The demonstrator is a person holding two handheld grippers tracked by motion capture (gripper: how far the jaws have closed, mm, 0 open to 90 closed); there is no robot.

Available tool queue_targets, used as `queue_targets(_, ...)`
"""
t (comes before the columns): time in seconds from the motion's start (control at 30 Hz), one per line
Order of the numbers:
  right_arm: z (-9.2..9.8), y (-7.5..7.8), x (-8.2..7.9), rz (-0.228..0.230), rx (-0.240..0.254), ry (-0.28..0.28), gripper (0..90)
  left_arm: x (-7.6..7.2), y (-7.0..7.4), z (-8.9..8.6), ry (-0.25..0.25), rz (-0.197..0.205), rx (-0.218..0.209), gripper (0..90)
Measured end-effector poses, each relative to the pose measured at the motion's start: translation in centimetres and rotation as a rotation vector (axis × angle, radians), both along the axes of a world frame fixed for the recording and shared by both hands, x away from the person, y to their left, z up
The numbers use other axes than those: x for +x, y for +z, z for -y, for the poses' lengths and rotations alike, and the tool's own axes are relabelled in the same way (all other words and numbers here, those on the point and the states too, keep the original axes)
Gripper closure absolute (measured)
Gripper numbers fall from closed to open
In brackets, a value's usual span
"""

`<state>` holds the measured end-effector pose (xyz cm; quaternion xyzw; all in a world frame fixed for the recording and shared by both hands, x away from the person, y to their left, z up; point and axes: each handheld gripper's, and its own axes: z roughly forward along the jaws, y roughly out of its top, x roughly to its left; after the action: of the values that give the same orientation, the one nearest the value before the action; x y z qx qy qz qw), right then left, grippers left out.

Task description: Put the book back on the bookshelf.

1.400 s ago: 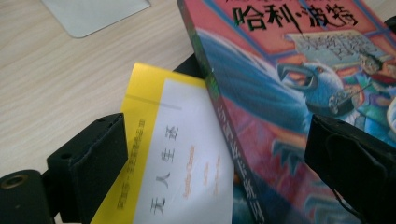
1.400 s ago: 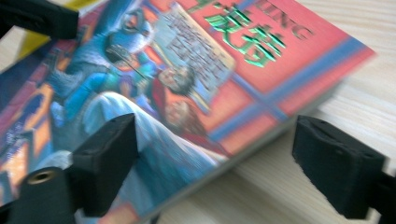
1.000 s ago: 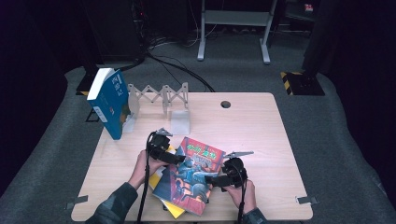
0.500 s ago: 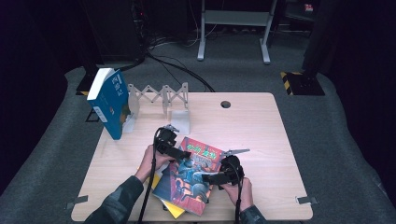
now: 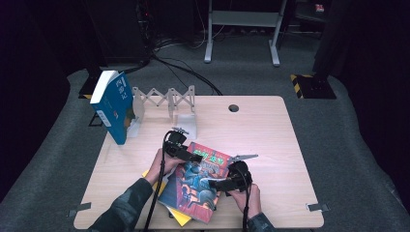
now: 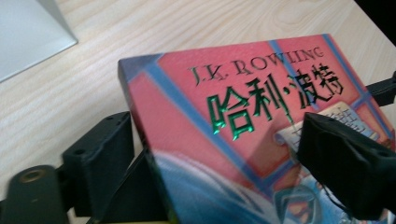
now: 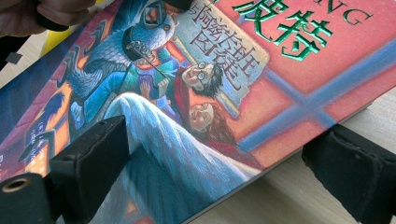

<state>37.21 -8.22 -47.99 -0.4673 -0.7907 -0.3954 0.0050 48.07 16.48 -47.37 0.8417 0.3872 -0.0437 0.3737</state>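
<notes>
Item in hand: thick paperback with a red cover, green foil title and painted figures (image 5: 198, 181), lying tilted across the near middle of the light wooden table (image 5: 270, 135), its low end propped on a yellow book (image 5: 180, 217) beneath it.
Left gripper (image 5: 191, 155): set at the far spine corner of the red paperback; one black jaw is seen under the spine edge and one over the cover (image 6: 243, 121). The jaws have just been closing, though firm pressing cannot be told.
Right gripper (image 5: 220, 183): placed at the long right edge, jaws straddling the cover (image 7: 187, 112) with a gap showing; judged a steadying hold, not a clamp.
Likely purpose: corner and edge are taken so the book can be raised upright.
Destination, judged: white folding lattice book rack (image 5: 167, 99) at the far left, well apart.
Already racked: blue book with white page edges (image 5: 113, 104), standing and leaning at the rack's left end.
</notes>
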Motion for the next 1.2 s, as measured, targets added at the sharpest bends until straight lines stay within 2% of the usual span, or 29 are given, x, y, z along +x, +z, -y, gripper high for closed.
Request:
queue_targets(0.03,0.0,0.0,0.0,-0.005,-0.001,-0.002,6.9,0.0,0.1,0.0,0.011,0.003,0.008,11.8)
queue_targets(0.13,-0.1,0.0,0.0,-0.005,0.001,-0.005,6.9,-0.1,0.1,-0.2,0.035,-0.006,-0.013,14.7)
queue_targets(0.23,-0.2,-0.1,0.1,-0.015,0.011,-0.01,6.9,-0.1,0.3,-0.4,0.025,-0.007,-0.01,17.4)
queue_targets(0.27,-0.2,-0.1,0.2,-0.006,0.008,-0.005,6.9,-0.2,0.4,-0.3,0.03,-0.014,-0.01,17.6)
queue_targets(0.43,-0.4,0.0,0.1,-0.01,0.01,-0.008,7.4,-0.6,1.4,-0.2,0.044,0.023,0.006,20.4)
queue_targets(0.47,-0.4,0.1,0.1,-0.011,0.007,-0.008,7.8,-0.8,1.8,-0.2,0.058,0.044,0.011,21.8)
queue_targets(0.57,-0.6,0.3,0.2,0.017,-0.011,0.003,7.9,-1.1,2.7,-0.4,0.057,0.067,0.023,25.6)
queue_targets(0.7,-1.1,0.5,0.2,0.034,-0.028,0.011,7.9,-1.5,3.1,-1.0,0.079,0.064,0.028,29.5)
queue_targets(0.73,-1.3,0.6,0.2,0.026,-0.028,0.004,7.9,-1.6,3.1,-1.2,0.081,0.055,0.024,30.4)
queue_targets(0.83,-1.5,0.7,0.3,0.045,-0.034,0.012,7.9,-2.0,3.4,-1.6,0.096,0.066,0.018,32.6)
queue_targets(0.93,-1.8,0.8,0.4,0.058,-0.036,0.024,8.3,-2.2,3.3,-1.9,0.122,0.064,0.005,34.8)
queue_targets(1.03,-2.2,0.8,0.5,0.056,-0.051,0.028,8.5,-1.9,2.5,-2.1,0.135,0.034,0.005,35.9)
queue_targets(1.07,-2.2,0.7,0.6,0.056,-0.055,0.033,8.5,-1.9,2.3,-2.0,0.14,0.057,0.038,38.8)
queue_targets(1.1,-2.3,0.7,0.6,0.053,-0.062,0.03,8.6,-1.9,2.1,-1.9,0.142,0.05,0.049,43.7)
queue_targets(1.13,-2.3,0.6,0.6,0.047,-0.056,0.024,8.6,-1.9,2.1,-1.9,0.143,0.049,0.045,43.8)
queue_targets(1.2,-2.2,0.5,0.7,0.066,-0.057,0.026,8.5,-1.8,2.1,-1.8,0.136,0.059,0.051,43.8)
